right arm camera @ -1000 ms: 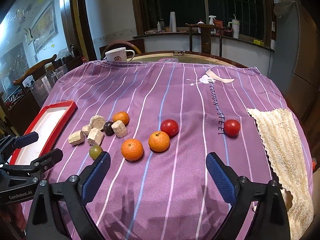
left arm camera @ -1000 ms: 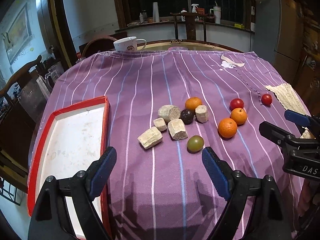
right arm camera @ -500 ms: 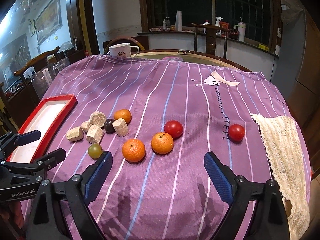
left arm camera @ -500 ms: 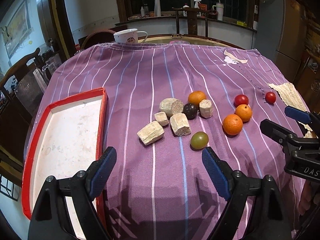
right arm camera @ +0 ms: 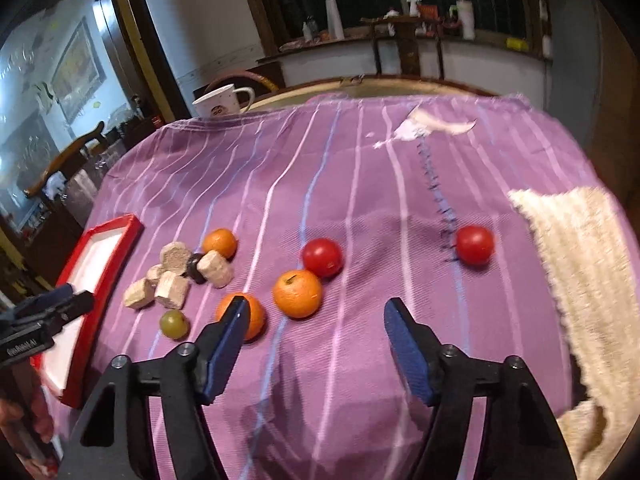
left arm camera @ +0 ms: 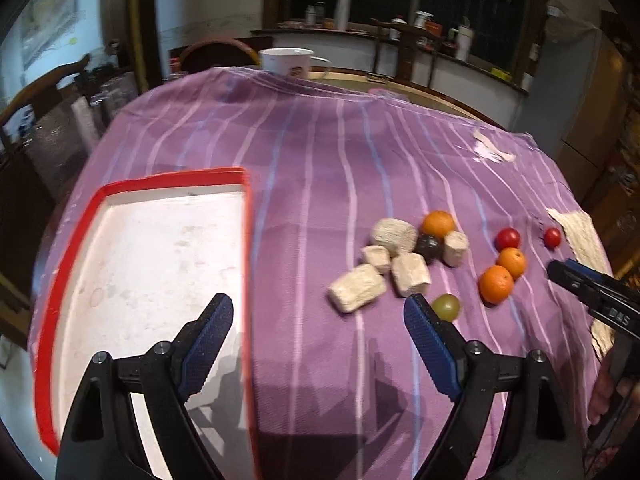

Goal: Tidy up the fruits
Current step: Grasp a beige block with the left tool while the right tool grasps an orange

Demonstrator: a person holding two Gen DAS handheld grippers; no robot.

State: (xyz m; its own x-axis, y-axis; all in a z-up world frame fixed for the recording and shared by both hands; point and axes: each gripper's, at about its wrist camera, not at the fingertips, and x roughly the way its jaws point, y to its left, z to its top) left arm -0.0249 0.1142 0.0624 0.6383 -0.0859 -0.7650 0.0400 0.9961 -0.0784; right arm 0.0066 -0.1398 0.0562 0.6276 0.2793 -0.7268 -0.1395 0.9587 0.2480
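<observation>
On the purple striped cloth of the bench [right arm camera: 360, 184], the fruits lay loose: three oranges, two red tomatoes, a green grape [right arm camera: 174, 323] and a dark plum [left arm camera: 429, 246] wedged among pale cork-like chunks [left arm camera: 357, 288]. None sat in the red-rimmed tray [left arm camera: 100, 200] at the left, so sorting looked barely begun. The left tool [left arm camera: 318, 338] hung with its jaws wide apart and nothing between them, straddling the tray's edge and the cloth. The right tool [right arm camera: 316, 330] hovered low with its jaws closing but nothing clamped; the nearest orange [right arm camera: 240, 316] sat just behind its left pad. Next, I judged, the right tool needed to centre on an orange before gripping it.
</observation>
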